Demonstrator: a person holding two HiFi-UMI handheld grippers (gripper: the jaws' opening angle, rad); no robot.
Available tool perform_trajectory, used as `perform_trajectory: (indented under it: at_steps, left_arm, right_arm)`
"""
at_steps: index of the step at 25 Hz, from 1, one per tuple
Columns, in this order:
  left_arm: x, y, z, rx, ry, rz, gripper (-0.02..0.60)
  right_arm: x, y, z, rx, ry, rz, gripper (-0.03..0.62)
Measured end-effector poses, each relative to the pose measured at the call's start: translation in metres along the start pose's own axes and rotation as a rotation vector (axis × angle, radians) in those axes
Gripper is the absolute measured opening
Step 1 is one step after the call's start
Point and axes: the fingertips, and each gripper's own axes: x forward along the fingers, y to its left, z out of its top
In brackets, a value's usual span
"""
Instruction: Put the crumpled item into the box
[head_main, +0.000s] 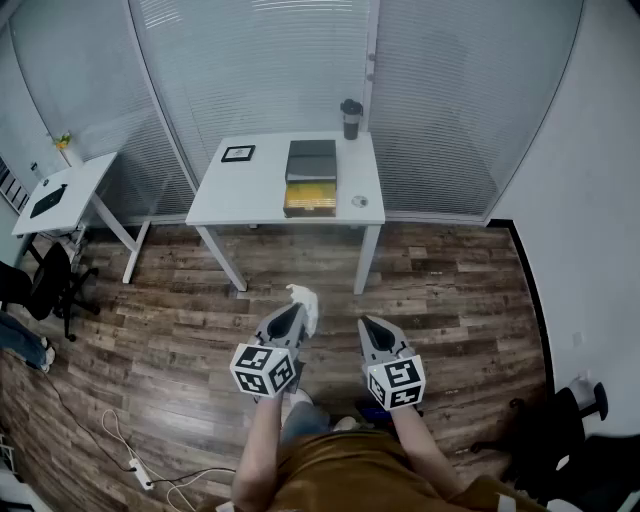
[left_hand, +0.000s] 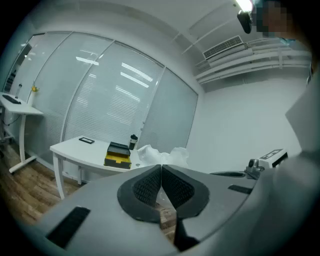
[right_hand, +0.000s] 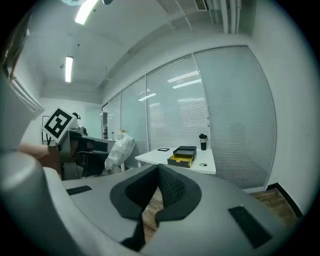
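Left hand-held gripper (head_main: 292, 320) has its jaws closed on the wad (head_main: 303, 298). Only a thin bit of it is pinched at the tips, and the bulk sticks out past and above them. Right hand-held gripper (head_main: 372, 332) is just beside the left one, jaws closed together with nothing between them. The box (head_main: 311, 178) sits open on the bench (head_main: 262, 190), well ahead of both hand-held grippers, with bare floor (head_main: 450, 300) between, so I judge the carry isn't done yet.

Main risk is the shallow hold. The wad looks light and springy, and a jolt on the way over or any easing of the jaws could let it slide out onto the floor. Second risk is at the drop: the yellow opening looks shallow and the lid part lies just beyond it, so letting go too high or too far forward would put the wad on the lid or the bench. It might also spring back out, and I can't tell how stiff it is. Third, a cup (head_main: 351, 119) stands beyond the box, a little to the right of my line of approach, and a wide swing could knock it over. Last, the right hand-held gripper is close enough to the left that drifting inward could brush the wad loose.
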Motion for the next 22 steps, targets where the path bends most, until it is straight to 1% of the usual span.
perform_trajectory:
  at_steps: [9,14,22]
  left_arm:
    - [-0.011,0.001,0.001,0.014,0.008,0.021,0.029]
    - [-0.009,0.000,0.003,0.029,0.005,0.017,0.029]
    - [0.001,0.000,0.009,0.025,-0.009,0.043,0.029]
  right_arm:
    - [-0.009,0.009,0.003,-0.017,-0.006,-0.001,0.012]
    - [-0.013,0.001,0.008,-0.013,-0.024,-0.013,0.012]
    - [-0.013,-0.019,0.009,-0.003,-0.015,-0.026,0.012]
